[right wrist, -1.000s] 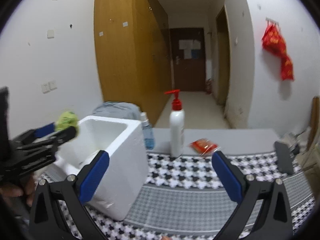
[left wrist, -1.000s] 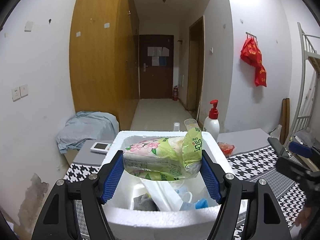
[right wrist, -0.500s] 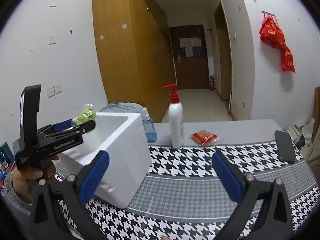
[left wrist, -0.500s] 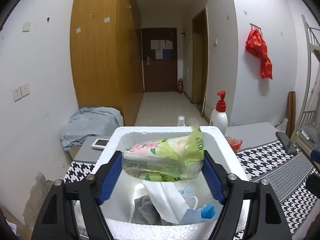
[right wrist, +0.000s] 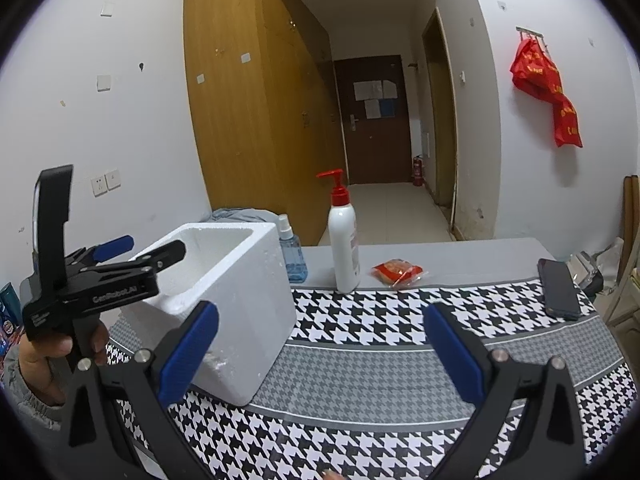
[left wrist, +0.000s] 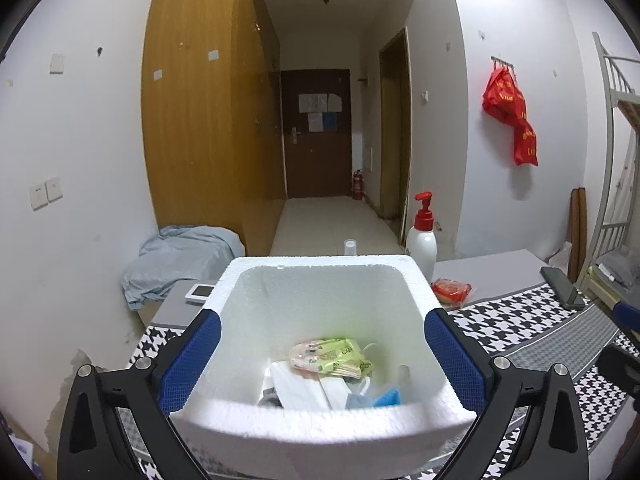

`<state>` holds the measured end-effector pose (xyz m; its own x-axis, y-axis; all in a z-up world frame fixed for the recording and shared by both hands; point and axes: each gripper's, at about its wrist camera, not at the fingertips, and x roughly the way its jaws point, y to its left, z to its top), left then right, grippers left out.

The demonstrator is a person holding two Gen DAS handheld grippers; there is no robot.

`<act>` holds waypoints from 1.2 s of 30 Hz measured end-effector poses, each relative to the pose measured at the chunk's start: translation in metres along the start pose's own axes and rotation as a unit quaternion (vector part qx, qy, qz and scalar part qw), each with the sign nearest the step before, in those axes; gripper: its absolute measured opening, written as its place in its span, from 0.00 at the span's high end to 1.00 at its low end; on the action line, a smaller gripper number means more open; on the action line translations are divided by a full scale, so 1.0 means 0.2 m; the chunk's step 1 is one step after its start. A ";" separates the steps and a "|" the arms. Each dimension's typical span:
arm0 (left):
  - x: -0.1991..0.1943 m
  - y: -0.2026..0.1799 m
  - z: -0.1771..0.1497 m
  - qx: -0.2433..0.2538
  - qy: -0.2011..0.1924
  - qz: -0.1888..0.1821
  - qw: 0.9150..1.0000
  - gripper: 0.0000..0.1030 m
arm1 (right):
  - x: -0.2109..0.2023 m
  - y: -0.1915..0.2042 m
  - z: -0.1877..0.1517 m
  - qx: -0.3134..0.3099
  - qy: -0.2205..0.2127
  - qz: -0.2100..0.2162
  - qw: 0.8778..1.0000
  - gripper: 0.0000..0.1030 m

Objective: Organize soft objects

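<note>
We see the left gripper [left wrist: 322, 354] spread wide above the foam box [left wrist: 320, 426], holding nothing. The green tissue pack [left wrist: 330, 356] lies inside the box on a face mask [left wrist: 304, 390]. Our right gripper [right wrist: 320, 354] hangs spread too, right of the box.

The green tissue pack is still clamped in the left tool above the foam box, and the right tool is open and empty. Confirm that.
Not quite. The left wrist view shows the green tissue pack lying loose inside the foam box, on the masks, and the left tool standing open over the box. The rest holds: the right tool is open and empty.
</note>
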<state>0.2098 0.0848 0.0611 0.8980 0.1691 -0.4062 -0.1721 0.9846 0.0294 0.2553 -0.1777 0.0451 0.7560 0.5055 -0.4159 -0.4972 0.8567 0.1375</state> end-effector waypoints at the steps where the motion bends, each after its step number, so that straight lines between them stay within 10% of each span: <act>1: -0.03 0.00 0.00 -0.004 -0.004 0.000 1.000 0.01 | 0.00 0.00 0.00 0.000 0.001 -0.003 1.000 0.00; 9: -0.18 -0.01 -0.04 -0.006 -0.024 0.002 1.000 0.01 | -0.07 -0.03 -0.05 0.024 -0.002 -0.021 0.999 0.00; 14: -0.25 -0.01 -0.08 -0.010 -0.030 0.003 1.000 0.01 | -0.22 -0.10 -0.11 0.107 -0.102 0.001 0.989 0.00; 23: -0.36 -0.01 -0.17 -0.020 -0.042 -0.002 0.999 0.01 | -0.33 0.02 -0.16 -0.002 -0.109 -0.042 0.993 0.00; 36: -0.53 -0.04 -0.34 -0.024 -0.065 -0.013 0.998 0.01 | -0.42 0.01 -0.26 0.012 -0.144 -0.075 0.987 0.00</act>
<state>0.0884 0.0559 0.0429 0.9466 0.1513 -0.2847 -0.1652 0.9859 -0.0252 0.1682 -0.2245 0.0340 0.9113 0.3789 -0.1609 -0.3636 0.9242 0.1167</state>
